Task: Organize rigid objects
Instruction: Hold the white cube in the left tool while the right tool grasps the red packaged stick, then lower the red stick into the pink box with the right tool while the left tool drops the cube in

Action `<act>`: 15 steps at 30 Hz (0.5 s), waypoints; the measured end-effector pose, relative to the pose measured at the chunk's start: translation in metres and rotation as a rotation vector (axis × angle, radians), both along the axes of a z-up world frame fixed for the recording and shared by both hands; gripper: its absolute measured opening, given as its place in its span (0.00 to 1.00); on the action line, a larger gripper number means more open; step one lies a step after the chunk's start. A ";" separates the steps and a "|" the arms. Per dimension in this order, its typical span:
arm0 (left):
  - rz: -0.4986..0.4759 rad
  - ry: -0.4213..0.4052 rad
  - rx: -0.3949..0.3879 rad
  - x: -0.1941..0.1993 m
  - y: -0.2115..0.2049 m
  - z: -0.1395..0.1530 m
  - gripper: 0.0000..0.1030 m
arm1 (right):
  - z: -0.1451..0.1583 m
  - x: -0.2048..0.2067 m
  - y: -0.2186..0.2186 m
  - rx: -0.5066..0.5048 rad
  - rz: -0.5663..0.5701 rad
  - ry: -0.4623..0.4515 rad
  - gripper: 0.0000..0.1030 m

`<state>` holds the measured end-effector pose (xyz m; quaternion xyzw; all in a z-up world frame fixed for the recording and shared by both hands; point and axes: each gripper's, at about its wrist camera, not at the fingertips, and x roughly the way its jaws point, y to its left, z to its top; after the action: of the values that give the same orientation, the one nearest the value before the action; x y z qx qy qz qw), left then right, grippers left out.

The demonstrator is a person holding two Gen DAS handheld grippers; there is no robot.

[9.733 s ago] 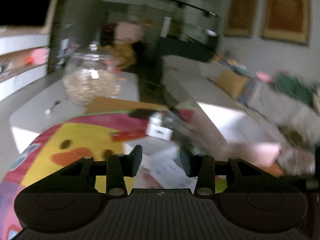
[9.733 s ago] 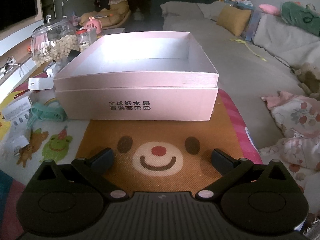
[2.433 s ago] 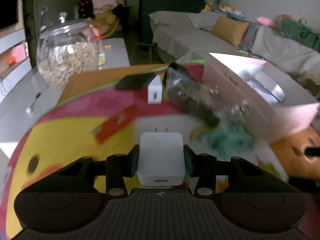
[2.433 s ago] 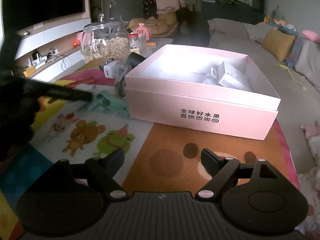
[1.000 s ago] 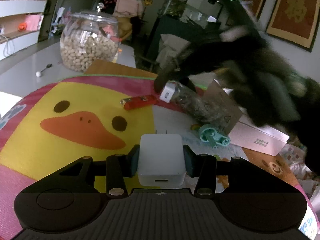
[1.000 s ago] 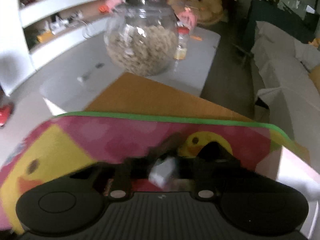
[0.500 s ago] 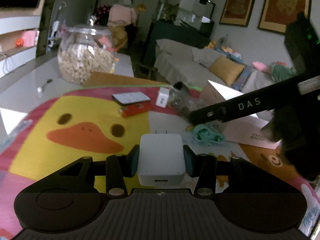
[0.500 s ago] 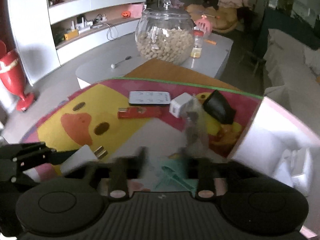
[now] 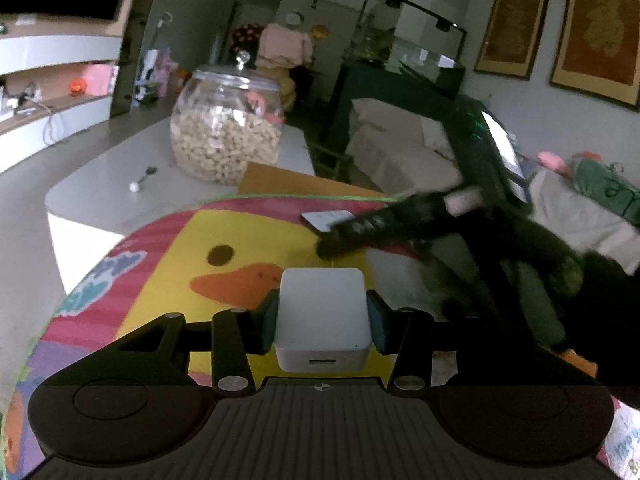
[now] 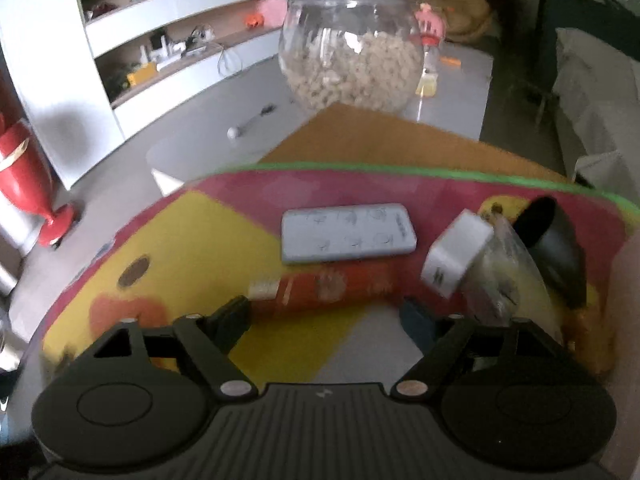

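My left gripper [image 9: 322,314] is shut on a white charger cube [image 9: 322,316] and holds it above the colourful play mat [image 9: 160,280]. My right gripper [image 10: 326,314] is open, low over the mat, with an orange-red bar-shaped item [image 10: 320,288] lying between its fingertips. Just beyond lie a white remote control [image 10: 346,232], a second white charger [image 10: 456,258], a clear plastic bag [image 10: 504,276] and a black object [image 10: 556,240]. In the left wrist view the right gripper's black body [image 9: 440,216] reaches across above the remote [image 9: 326,218].
A big glass jar of snacks [image 10: 352,48] stands on the low grey table [image 10: 208,132] behind the mat, with a spoon [image 10: 250,122] beside it. A red vase [image 10: 28,184] and white shelves stand on the left. A sofa [image 9: 400,152] lies to the right.
My right gripper has dropped and moved forward toward the orange-red item and the remote. My left gripper still holds the charger and has turned a little left.
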<state>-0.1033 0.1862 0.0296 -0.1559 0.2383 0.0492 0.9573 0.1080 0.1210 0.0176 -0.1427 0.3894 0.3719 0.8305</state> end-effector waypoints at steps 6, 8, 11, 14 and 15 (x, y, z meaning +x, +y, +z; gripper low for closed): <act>-0.048 0.014 -0.042 0.001 -0.010 -0.008 0.48 | 0.002 -0.009 0.001 -0.009 0.031 -0.033 0.79; -0.066 0.022 -0.039 0.001 -0.015 -0.009 0.48 | 0.007 -0.023 -0.008 -0.007 0.051 -0.059 0.79; -0.101 0.033 -0.035 0.001 -0.023 -0.009 0.48 | 0.022 -0.051 -0.035 0.035 0.080 -0.078 0.79; -0.150 0.046 -0.047 0.000 -0.034 -0.008 0.48 | 0.038 -0.081 -0.074 0.057 0.066 -0.110 0.79; -0.172 0.051 -0.043 0.000 -0.040 -0.007 0.48 | 0.042 -0.091 -0.090 0.062 0.044 -0.137 0.79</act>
<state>-0.1030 0.1461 0.0227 -0.1543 0.2761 -0.0342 0.9481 0.0170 0.0309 0.0601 -0.1504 0.3167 0.3914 0.8508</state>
